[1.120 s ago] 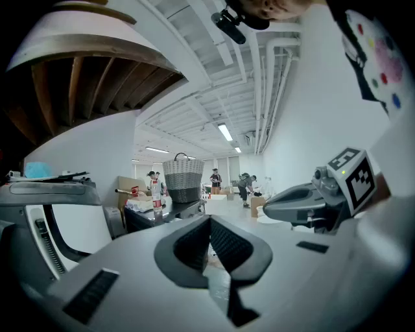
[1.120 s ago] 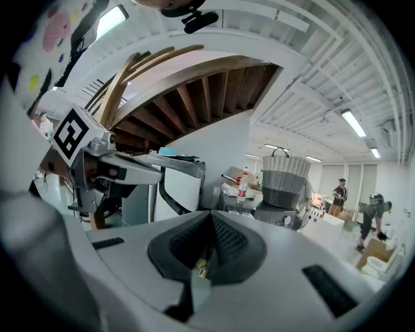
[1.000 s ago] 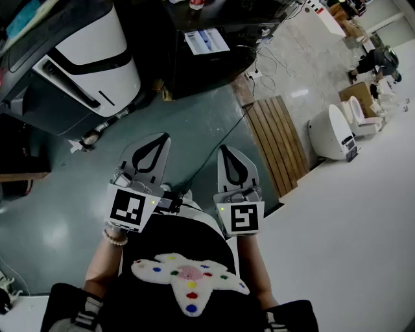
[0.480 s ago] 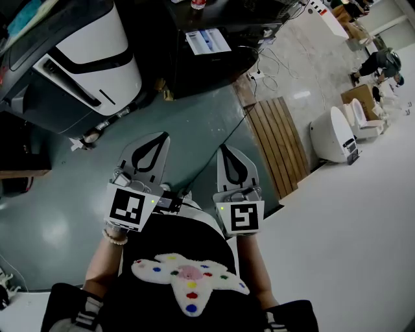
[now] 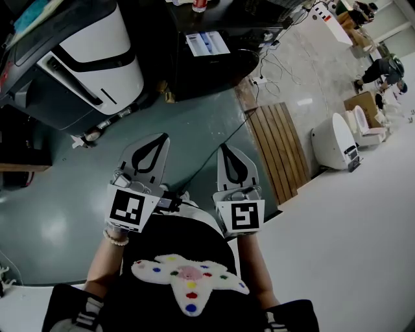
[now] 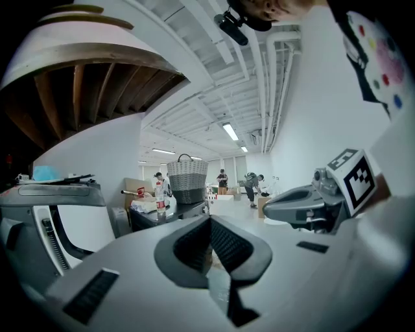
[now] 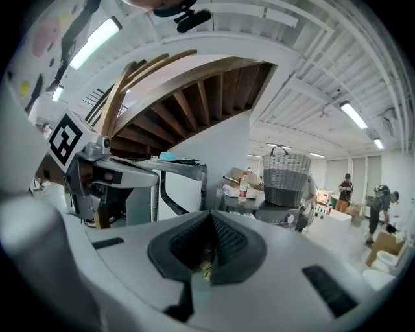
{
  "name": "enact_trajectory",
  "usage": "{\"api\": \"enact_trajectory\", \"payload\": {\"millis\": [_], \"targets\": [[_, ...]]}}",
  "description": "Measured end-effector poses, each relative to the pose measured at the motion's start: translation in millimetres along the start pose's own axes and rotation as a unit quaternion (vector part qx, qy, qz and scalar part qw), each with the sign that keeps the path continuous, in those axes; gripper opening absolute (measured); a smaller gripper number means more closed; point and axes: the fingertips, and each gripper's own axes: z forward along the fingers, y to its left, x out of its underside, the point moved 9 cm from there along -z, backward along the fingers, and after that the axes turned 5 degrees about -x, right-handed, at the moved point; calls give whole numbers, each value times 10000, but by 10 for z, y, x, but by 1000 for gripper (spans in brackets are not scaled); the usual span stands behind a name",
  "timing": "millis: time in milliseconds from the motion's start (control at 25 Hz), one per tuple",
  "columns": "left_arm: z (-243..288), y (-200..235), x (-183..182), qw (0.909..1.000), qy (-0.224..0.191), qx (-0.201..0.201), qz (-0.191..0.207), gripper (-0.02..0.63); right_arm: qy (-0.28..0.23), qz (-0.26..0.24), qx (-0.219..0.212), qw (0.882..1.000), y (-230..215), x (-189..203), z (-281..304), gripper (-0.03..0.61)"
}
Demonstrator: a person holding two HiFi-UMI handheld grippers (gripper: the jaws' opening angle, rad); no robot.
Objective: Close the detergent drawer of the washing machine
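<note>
The dark washing machine (image 5: 220, 61) stands at the top of the head view. Its detergent drawer (image 5: 207, 43) is pulled out and shows white and blue compartments. My left gripper (image 5: 164, 136) and right gripper (image 5: 223, 148) are held side by side close to my body, well short of the machine, both shut and empty. In the left gripper view the shut jaws (image 6: 211, 218) point toward the machine (image 6: 170, 215), which carries a wicker basket (image 6: 187, 179). The right gripper view shows its shut jaws (image 7: 212, 214) and the machine (image 7: 295, 209) ahead to the right.
A white-and-grey appliance (image 5: 91, 55) stands at the upper left. A wooden slat platform (image 5: 279, 146) lies right of the grippers, with cables on the floor beyond it. White toilets (image 5: 334, 137) and people (image 5: 384, 68) are at the far right. A red-capped bottle (image 5: 200, 5) stands on the machine.
Both grippers hold their place and stay shut. Only the head view has shifted slightly, sliding the room a little.
</note>
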Motion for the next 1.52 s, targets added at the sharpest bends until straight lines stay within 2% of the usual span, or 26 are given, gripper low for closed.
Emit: {"api": "enact_trajectory", "payload": {"millis": [520,680,1040,1520], "targets": [[-9,-372,18,9999,-31,-13,103,11,-68,108,-25,9999,-158,198,-275,3],[1,-410,37,10000,1,32,89,11,-21,9,25,10000,-217,256,-307,3],[277,-315,55,9998,-50,157,111,11,5,53,46,10000,-302,232,-125,3],[1046,180,-7,9996,-78,278,48,11,90,83,73,9999,-697,115,663,3]]}}
